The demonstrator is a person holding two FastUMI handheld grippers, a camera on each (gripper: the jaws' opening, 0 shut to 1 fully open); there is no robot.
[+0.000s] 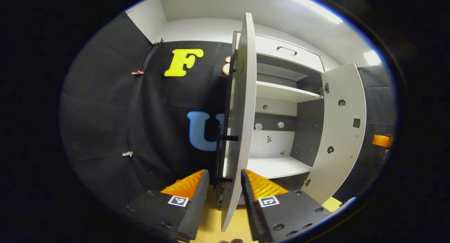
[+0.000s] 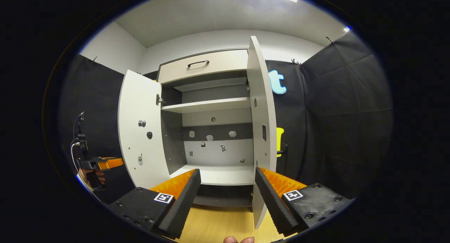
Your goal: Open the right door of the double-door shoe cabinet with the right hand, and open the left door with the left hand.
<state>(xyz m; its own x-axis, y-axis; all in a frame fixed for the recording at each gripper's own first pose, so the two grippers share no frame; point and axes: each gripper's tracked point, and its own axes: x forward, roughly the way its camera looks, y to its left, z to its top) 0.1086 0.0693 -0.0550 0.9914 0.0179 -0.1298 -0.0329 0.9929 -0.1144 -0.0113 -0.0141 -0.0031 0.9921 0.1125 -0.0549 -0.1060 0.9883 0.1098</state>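
The white shoe cabinet (image 1: 277, 91) stands with both doors swung out, showing pale shelves and a dark grey inside. In the left gripper view the left door (image 1: 242, 106) is edge-on, and its lower edge runs down between the fingers of my left gripper (image 1: 224, 172), which is open. The door's black handle (image 1: 220, 155) sits just left of that edge. In the right gripper view the right door (image 2: 263, 116) is edge-on beside the right finger of my right gripper (image 2: 227, 171), open and holding nothing. The left door (image 2: 140, 130) stands wide at the left.
A drawer with a black handle (image 2: 198, 63) tops the cabinet. Black cloth walls close in on both sides. The floor (image 2: 218, 222) is light wood. A hand holds the left gripper (image 2: 102, 164) at the far left of the right gripper view. The right gripper (image 1: 381, 141) peeks in at the right edge.
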